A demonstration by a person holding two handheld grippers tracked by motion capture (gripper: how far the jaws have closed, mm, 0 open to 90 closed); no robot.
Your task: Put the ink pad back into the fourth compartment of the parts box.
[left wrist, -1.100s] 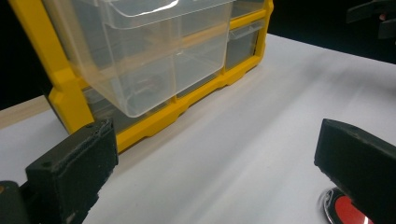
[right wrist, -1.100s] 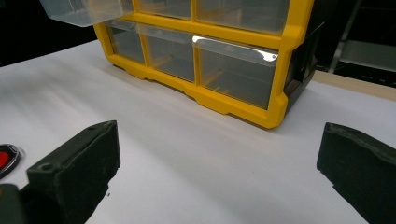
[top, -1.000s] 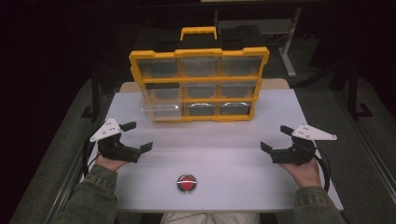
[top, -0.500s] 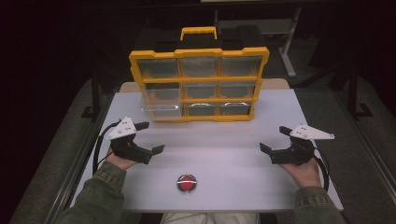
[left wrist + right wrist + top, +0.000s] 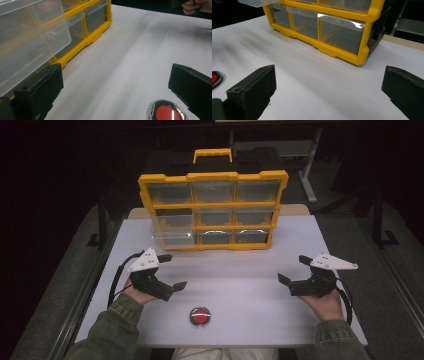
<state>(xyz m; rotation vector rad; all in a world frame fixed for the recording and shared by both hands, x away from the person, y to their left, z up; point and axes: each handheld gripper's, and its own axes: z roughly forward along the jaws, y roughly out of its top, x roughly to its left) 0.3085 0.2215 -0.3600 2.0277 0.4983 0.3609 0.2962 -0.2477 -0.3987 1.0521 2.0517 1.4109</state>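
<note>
Red bottle cap lay untouched on white table; left gripper, jaws wide and empty, had swung inward toward it. Right gripper stayed open, parked.

Left gripper jaws spread wide, right gripper jaws spread wide, both held low, well apart

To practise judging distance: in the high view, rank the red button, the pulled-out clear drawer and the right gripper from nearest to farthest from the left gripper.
1. Red button, just right of the left gripper, toward the person.
2. Pulled-out clear drawer, ahead, bottom left of the organiser; close to call with the button.
3. Right gripper, across the table.
</note>
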